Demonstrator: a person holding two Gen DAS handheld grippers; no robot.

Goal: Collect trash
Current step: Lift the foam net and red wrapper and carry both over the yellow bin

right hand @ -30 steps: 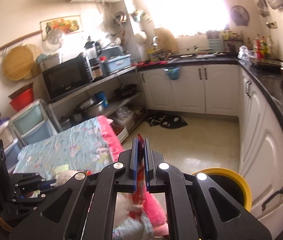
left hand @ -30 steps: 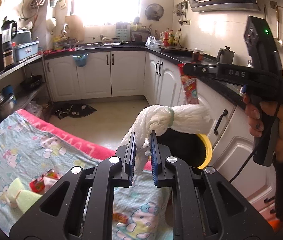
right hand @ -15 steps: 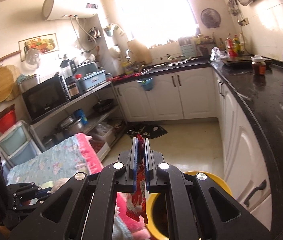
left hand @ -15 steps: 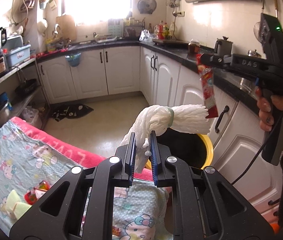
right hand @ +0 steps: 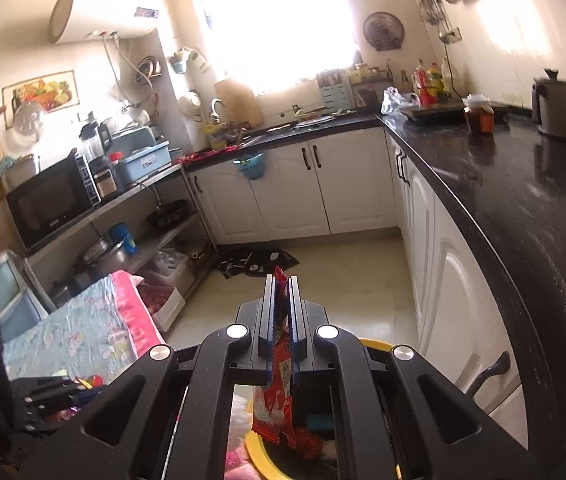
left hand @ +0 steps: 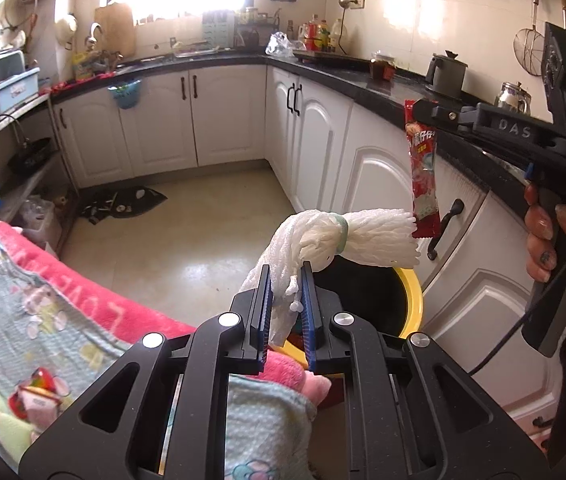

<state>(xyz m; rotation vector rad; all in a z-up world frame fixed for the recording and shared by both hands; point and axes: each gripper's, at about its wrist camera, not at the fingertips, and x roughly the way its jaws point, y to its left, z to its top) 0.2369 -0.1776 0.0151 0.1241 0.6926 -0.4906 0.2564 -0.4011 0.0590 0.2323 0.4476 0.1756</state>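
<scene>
Above the yellow-rimmed trash bin (left hand: 413, 300), a white foam net (left hand: 347, 236) and a red snack wrapper (left hand: 423, 172) have moved from over the bed (left hand: 43, 300) to the bin's mouth, ready to drop. Left gripper (left hand: 286, 280) pinches the net, tilted down; right gripper (right hand: 281, 312) pinches the wrapper, nearly level

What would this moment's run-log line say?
left gripper: shut on foam net | right gripper: shut on red wrapper | both above yellow-rimmed bin
</scene>
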